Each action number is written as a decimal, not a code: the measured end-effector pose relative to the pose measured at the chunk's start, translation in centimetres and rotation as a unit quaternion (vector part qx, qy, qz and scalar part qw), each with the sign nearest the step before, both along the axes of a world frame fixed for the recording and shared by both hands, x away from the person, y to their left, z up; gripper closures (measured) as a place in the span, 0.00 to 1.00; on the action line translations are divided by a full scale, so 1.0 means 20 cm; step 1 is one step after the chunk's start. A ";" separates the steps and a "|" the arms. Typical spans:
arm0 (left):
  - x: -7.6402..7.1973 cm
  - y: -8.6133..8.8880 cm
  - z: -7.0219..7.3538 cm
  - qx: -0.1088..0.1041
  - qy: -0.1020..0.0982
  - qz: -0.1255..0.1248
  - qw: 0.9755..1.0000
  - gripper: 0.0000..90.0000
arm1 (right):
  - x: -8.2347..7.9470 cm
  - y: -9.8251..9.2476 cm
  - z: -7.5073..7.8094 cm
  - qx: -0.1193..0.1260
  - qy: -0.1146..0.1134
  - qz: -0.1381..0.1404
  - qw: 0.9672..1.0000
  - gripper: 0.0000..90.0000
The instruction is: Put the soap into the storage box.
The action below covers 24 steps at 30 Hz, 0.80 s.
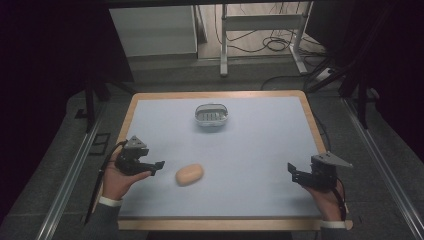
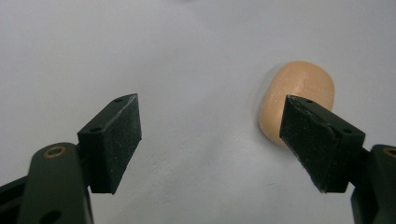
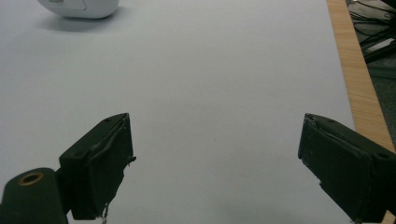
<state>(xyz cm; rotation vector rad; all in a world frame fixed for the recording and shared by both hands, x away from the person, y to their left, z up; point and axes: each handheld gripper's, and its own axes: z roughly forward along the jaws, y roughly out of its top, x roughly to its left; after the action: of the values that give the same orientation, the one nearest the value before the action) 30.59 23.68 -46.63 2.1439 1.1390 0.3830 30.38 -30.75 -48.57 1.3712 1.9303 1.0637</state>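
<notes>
A peach-coloured oval soap bar (image 1: 189, 174) lies on the pale mat near the front left. My left gripper (image 1: 156, 167) is just to its left, open, with nothing between the jaws. In the left gripper view the soap bar (image 2: 292, 91) sits partly behind the right-hand jaw, and the gripper (image 2: 210, 135) stands open over bare mat. A clear soap dish (image 1: 211, 116) with a ribbed floor rests at the back middle. My right gripper (image 1: 293, 172) stands open at the front right, far from both; in its own view the gripper (image 3: 215, 161) holds nothing.
The pale mat (image 1: 250, 150) covers a wooden-rimmed table (image 1: 311, 120). The white underside of the soap dish (image 3: 79, 7) shows at the top left of the right gripper view, and the wooden edge (image 3: 357, 79) runs down its right side. Cables and a metal frame lie on the floor beyond.
</notes>
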 end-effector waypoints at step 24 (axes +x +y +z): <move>0.06 -0.21 0.10 0.050 0.010 -0.079 0.996 0.24 | -0.01 0.02 -0.01 -0.001 0.005 0.008 1.000 0.11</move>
<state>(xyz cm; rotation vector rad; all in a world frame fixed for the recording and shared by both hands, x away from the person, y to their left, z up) 31.83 19.52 -44.61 2.3113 0.9701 0.3539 30.22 -30.39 -48.74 1.3641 1.9520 1.0638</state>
